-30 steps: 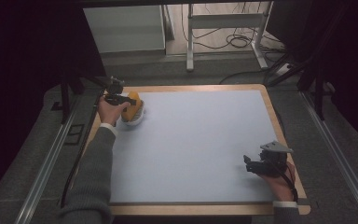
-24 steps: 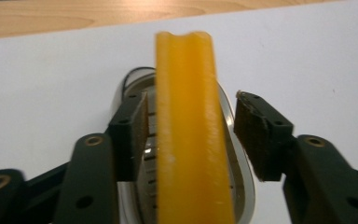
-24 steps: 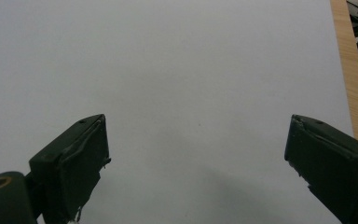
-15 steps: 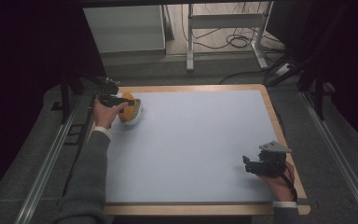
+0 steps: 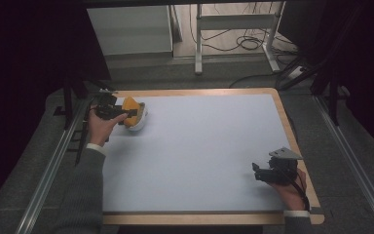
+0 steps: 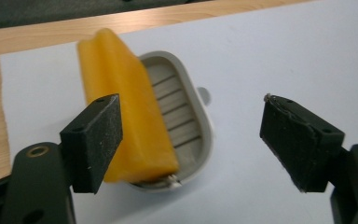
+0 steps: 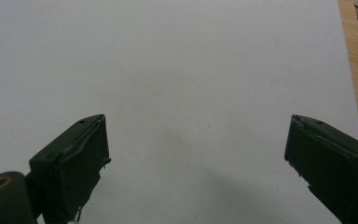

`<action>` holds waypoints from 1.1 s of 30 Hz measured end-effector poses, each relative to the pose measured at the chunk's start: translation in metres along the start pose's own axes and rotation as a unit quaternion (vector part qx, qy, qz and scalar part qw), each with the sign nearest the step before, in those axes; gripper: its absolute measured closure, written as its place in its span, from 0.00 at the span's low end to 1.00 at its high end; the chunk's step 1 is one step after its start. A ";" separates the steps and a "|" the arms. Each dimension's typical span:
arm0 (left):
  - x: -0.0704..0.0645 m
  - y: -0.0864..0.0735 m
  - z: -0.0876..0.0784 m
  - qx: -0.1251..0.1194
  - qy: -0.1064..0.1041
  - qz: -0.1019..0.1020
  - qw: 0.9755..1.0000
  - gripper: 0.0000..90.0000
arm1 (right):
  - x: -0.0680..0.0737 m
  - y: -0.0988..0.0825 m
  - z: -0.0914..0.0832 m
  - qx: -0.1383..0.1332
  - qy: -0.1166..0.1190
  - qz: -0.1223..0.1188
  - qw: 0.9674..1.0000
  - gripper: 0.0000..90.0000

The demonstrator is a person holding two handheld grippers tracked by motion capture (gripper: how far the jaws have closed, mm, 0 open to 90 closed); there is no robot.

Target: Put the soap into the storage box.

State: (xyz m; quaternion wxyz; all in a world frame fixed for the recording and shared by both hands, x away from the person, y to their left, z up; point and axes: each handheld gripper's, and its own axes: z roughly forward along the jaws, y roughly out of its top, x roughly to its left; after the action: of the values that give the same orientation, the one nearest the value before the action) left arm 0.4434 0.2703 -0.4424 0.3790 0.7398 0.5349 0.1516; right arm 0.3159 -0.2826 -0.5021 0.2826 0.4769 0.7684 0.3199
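Note:
A yellow soap bar (image 6: 121, 116) leans on its edge in a white ribbed soap dish (image 6: 189, 123) at the far left of the white mat. From above, the soap bar (image 5: 130, 104) and dish (image 5: 140, 122) sit just right of my left gripper (image 5: 129, 113). My left gripper (image 6: 191, 135) is open, one jaw in front of the bar's near end, the other off to the dish's right. My right gripper (image 5: 257, 173) rests near the mat's right edge. In its own view the right gripper (image 7: 196, 154) stands open over bare mat.
The white mat (image 5: 204, 146) lies on a wooden board with a bare rim (image 5: 292, 131). Beyond the board are a white cabinet (image 5: 129, 31), a metal frame leg (image 5: 198, 39) and floor cables (image 5: 253, 41). Metal rails (image 5: 53, 165) run along both sides.
My left gripper has drawn back a little toward the left edge from the soap bar and dish. The right gripper has stayed put.

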 end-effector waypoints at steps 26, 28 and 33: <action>-0.055 -0.108 -0.021 -0.007 -0.088 0.057 0.994 0.27 | 0.001 0.001 0.000 -0.001 0.002 -0.003 1.000 0.07; -0.054 -0.118 -0.020 -0.008 -0.094 0.048 0.994 0.27 | 0.001 0.001 0.000 -0.001 0.001 -0.004 1.000 0.07; -0.052 -0.124 -0.015 0.003 -0.088 0.044 0.995 0.27 | 0.001 0.001 0.000 -0.004 -0.002 -0.004 1.000 0.07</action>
State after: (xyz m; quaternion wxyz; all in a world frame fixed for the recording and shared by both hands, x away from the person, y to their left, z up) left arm 0.3300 0.2468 -0.5127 0.4157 0.7741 0.4667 0.1006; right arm 0.3163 -0.2815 -0.5017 0.2870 0.4737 0.7684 0.3208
